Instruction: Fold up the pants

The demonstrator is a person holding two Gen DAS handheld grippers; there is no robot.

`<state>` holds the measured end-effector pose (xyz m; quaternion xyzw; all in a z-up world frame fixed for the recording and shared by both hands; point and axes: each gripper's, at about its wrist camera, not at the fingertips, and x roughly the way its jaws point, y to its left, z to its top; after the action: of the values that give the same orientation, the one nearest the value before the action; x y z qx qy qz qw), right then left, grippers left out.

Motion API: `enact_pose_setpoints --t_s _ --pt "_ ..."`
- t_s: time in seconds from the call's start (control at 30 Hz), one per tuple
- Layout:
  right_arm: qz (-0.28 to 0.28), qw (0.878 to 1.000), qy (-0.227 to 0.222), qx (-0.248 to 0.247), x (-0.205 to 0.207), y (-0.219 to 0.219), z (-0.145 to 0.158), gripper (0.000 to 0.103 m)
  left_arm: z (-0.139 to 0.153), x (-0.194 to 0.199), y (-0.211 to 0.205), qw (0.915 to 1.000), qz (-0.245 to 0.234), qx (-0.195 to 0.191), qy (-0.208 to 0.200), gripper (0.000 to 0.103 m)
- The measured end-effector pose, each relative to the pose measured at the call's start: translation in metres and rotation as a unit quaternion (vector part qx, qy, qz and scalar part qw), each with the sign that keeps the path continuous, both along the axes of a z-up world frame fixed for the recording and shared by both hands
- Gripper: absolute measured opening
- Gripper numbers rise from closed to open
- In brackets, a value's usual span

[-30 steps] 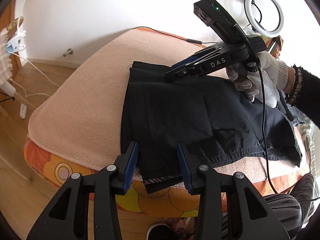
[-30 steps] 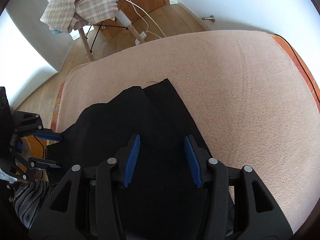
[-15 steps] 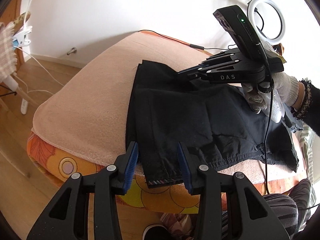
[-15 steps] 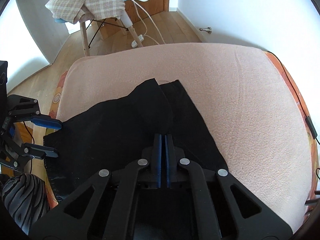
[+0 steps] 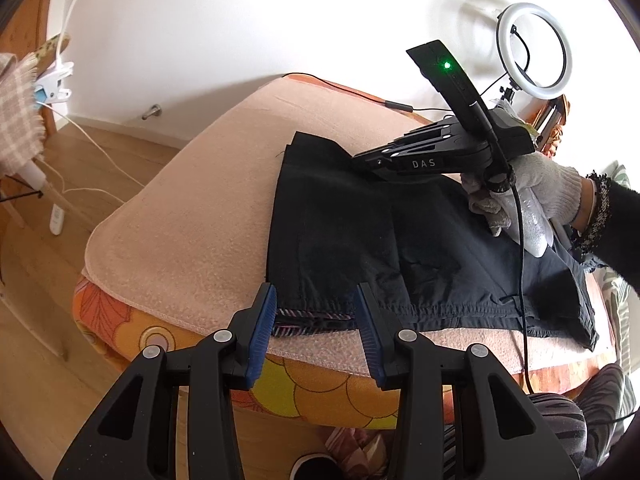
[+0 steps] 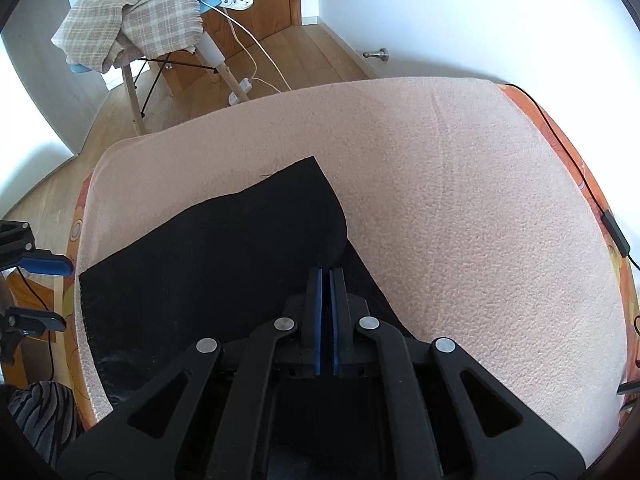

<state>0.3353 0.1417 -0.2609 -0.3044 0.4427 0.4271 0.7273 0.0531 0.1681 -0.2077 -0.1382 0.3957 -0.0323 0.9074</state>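
The black pants [image 5: 360,236] lie spread flat on the peach-covered bed [image 6: 460,208], already doubled so one leg end reaches past the right fingers and the waistband sits just beyond the left fingers; I judge the cloth light, soft and limp, so it will sag and slide off itself when lifted, though nothing about it is fragile; a pinch through all layers at a corner or hem should carry it best, with the waistband as the firmest hold.

The right gripper [image 6: 326,276] has its blue fingers [image 6: 318,300] pressed together over the pants; the far edge of the cloth humps up ahead of them, which suggests a fold is pinched, yet the contact itself is hidden under the fingers; a gloved hand [image 5: 536,188] holds this tool tilted steeply down at the cloth.

The left gripper [image 5: 316,320] stands partly spread and empty; its fingers [image 5: 262,324] flank the striped inner waistband at the near bed edge without touching it, angled downward.
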Motion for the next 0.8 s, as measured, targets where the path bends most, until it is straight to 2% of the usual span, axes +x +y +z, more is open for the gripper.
enact_pose_setpoints --t_s 0.13,0.2,0.23,0.3,0.37,0.57,0.8 --pt "-0.023 0.999 0.012 0.027 -0.001 -0.012 0.013 0.009 0.012 0.008 -0.006 0.9997 -0.008 0.021 0.0 0.039" --pt "-0.039 0.998 0.009 0.045 -0.003 -0.024 0.025 0.016 0.02 0.011 -0.012 0.9993 -0.012 0.035 0.002 0.039" --pt "-0.048 0.997 0.005 0.053 -0.005 -0.03 0.033 0.025 0.026 0.012 -0.015 0.9991 -0.015 0.04 -0.001 0.039" --pt "-0.067 0.995 0.002 0.073 -0.012 -0.048 0.049 0.036 0.036 0.011 -0.018 0.9986 -0.021 0.047 -0.009 0.039" --pt "-0.085 0.992 -0.003 0.092 -0.021 -0.068 0.066 0.043 0.047 0.009 -0.024 0.998 -0.028 0.054 -0.018 0.039" --pt "-0.149 0.98 -0.027 0.125 -0.051 -0.138 0.108 0.048 0.077 0.008 -0.056 0.9931 -0.063 0.085 -0.051 0.039" --pt "-0.216 0.965 -0.058 0.138 -0.087 -0.211 0.14 0.054 0.096 0.01 -0.093 0.9865 -0.105 0.102 -0.073 0.042"
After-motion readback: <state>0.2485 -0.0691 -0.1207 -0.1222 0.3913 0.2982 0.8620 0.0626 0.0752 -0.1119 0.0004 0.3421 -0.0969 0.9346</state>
